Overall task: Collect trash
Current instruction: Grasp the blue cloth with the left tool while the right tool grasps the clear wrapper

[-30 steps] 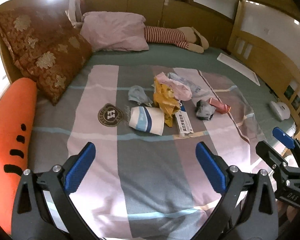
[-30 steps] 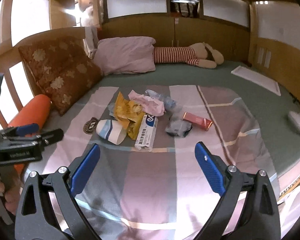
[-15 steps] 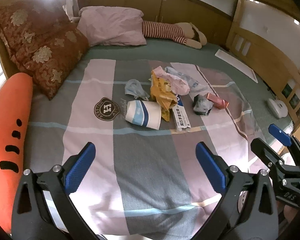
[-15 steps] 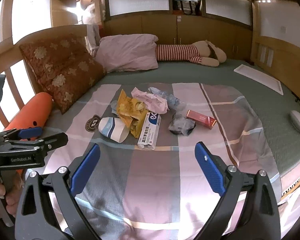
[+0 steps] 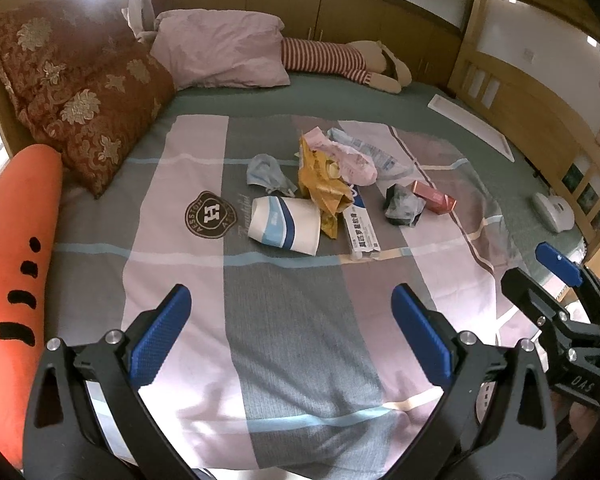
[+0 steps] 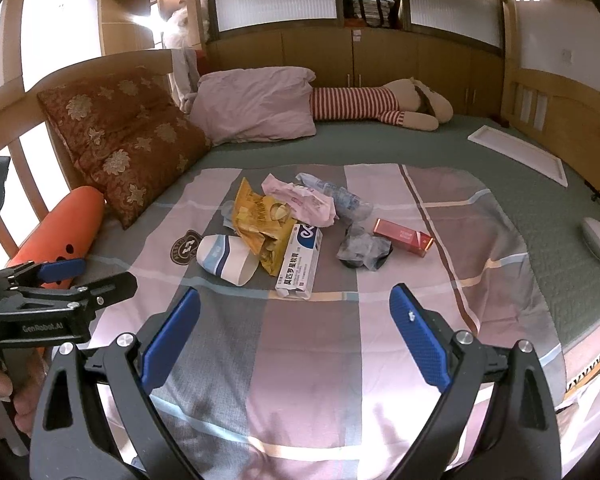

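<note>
Both my grippers, the left gripper (image 5: 290, 324) and the right gripper (image 6: 296, 326), stay spread wide and hold nothing. Since a second ago I have eased nearer the heap of crumpled wrappers and cartons (image 5: 332, 188) (image 6: 296, 224), unmoved mid-way across the checked pink-and-grey bed cover (image 5: 284, 320) (image 6: 312, 360).

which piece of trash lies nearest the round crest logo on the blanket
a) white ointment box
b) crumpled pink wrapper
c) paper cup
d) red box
c, the paper cup lies on its side right beside the crest logo; the other pieces lie farther off to the right.
</note>
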Motion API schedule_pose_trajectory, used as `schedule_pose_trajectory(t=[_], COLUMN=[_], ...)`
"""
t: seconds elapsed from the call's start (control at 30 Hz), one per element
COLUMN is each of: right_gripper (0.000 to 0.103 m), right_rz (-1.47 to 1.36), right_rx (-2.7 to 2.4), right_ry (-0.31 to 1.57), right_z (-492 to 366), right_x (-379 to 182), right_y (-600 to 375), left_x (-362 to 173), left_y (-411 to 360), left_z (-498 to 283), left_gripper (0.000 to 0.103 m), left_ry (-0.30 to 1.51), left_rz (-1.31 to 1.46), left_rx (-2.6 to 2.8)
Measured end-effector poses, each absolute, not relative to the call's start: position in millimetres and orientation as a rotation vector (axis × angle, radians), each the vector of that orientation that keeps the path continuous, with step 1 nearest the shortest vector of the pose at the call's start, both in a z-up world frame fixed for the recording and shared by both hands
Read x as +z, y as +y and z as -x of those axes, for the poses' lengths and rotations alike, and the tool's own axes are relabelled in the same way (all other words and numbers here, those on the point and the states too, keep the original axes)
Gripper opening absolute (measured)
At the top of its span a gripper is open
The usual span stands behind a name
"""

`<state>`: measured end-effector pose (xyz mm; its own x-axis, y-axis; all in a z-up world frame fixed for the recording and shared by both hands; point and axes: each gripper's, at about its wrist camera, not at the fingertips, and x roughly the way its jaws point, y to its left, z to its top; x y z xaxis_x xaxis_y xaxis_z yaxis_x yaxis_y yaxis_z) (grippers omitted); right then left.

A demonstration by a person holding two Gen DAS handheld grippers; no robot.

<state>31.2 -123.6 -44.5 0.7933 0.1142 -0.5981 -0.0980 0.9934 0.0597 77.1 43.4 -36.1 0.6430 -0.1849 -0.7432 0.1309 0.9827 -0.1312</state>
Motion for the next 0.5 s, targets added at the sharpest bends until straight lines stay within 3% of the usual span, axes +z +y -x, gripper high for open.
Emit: schedule_pose_trajectory(t=[0.27,0.5], right_gripper=[0.094,0.094], right_rz=[-0.024,-0.144], right_rx=[0.1,0.118], right_ry=[0.64,0.717], right_z=[-44.4,-111.1], right_x=[-41.1,-44.1], right_y=[-125.7,-165.5], left_x=[-38.8,-37.7], left_y=[38.3,60.6], left_z=[-95.8,-169.2], left_gripper=[0.1,0.1], left_ry=[0.868,0.898], left_rz=[0.06,0.126], left_rx=[-0.183,-0.148])
